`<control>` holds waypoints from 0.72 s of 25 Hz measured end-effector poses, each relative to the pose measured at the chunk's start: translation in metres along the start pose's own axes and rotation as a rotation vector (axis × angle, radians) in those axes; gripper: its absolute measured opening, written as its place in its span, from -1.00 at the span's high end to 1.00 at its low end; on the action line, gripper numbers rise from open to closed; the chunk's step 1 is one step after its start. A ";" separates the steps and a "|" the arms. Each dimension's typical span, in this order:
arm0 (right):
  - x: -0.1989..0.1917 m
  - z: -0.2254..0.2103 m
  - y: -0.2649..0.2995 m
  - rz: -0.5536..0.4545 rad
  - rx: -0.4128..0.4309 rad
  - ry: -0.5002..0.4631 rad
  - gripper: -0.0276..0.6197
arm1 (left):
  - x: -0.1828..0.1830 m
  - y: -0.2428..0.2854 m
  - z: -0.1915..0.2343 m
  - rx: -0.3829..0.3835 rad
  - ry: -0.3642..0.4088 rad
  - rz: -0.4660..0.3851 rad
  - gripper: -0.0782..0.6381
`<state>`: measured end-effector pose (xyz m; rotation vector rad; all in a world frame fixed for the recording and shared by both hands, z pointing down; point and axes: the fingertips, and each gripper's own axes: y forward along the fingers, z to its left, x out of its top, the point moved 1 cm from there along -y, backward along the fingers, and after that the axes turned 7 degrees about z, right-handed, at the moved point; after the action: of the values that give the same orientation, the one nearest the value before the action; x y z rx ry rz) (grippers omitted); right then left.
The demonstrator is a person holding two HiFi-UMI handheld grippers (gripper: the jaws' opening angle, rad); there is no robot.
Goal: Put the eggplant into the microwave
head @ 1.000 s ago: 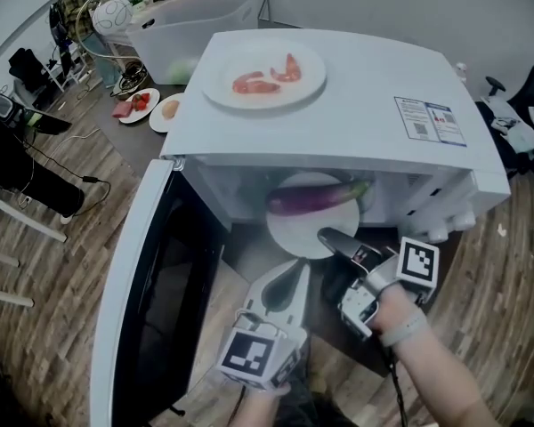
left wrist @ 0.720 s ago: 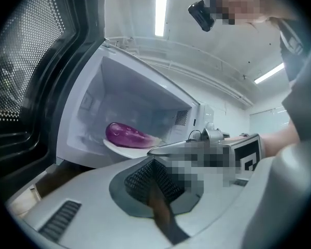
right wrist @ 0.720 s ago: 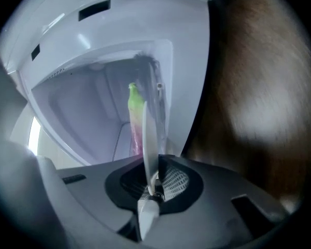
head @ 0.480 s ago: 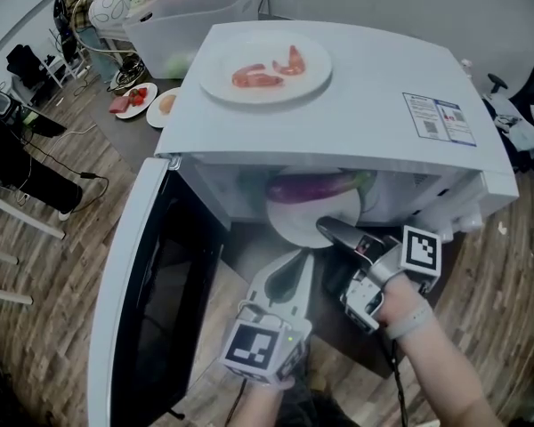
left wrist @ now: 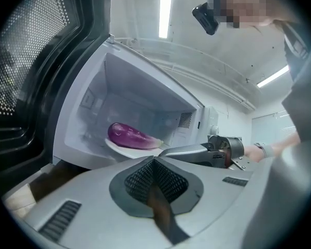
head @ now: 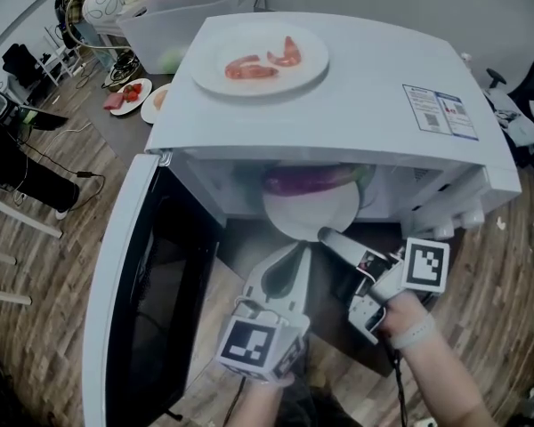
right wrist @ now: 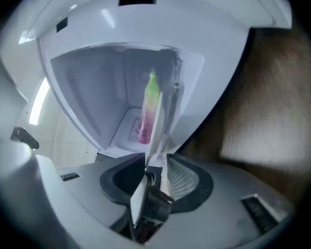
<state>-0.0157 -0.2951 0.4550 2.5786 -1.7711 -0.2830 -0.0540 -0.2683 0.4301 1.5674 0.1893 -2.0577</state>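
Note:
A purple eggplant [head: 307,181] lies on a white plate [head: 313,216] inside the open white microwave [head: 356,96]. In the left gripper view the eggplant [left wrist: 128,135] rests on the plate [left wrist: 125,150] in the cavity. My right gripper [head: 326,236] is at the plate's near rim. Its jaws have just been opening. In the right gripper view the plate [right wrist: 156,119] stands edge-on between them, with a gap to one pad, and the eggplant [right wrist: 144,124] is behind it. My left gripper [head: 283,270] is shut and empty just left of it, in front of the opening.
The microwave door [head: 129,283] hangs wide open at the left. A plate of shrimp [head: 260,59] sits on the microwave's top. Two small plates of food [head: 132,98] and a white bin [head: 182,16] stand behind at the far left.
The plate with the eggplant now sits farther inside the microwave, more hidden under its top. The right gripper has rolled and opened its jaws. The left gripper has kept still.

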 end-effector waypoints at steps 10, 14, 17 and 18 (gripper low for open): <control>-0.006 0.006 -0.032 0.017 -0.291 -0.646 0.91 | 0.004 0.003 0.006 0.020 -0.007 -0.010 0.77; -0.007 0.017 -0.028 0.042 -0.448 -0.980 0.91 | 0.004 0.006 0.006 0.028 -0.015 -0.011 0.77; -0.010 0.017 -0.020 0.042 -0.474 -1.045 0.91 | 0.005 0.009 0.006 0.033 -0.016 -0.010 0.77; -0.011 0.017 -0.017 0.037 -0.475 -1.058 0.91 | 0.006 0.010 0.006 0.034 -0.015 -0.009 0.77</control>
<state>-0.0058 -0.2770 0.4379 2.1156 -1.5603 -2.0503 -0.0552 -0.2807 0.4287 1.5732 0.1570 -2.0900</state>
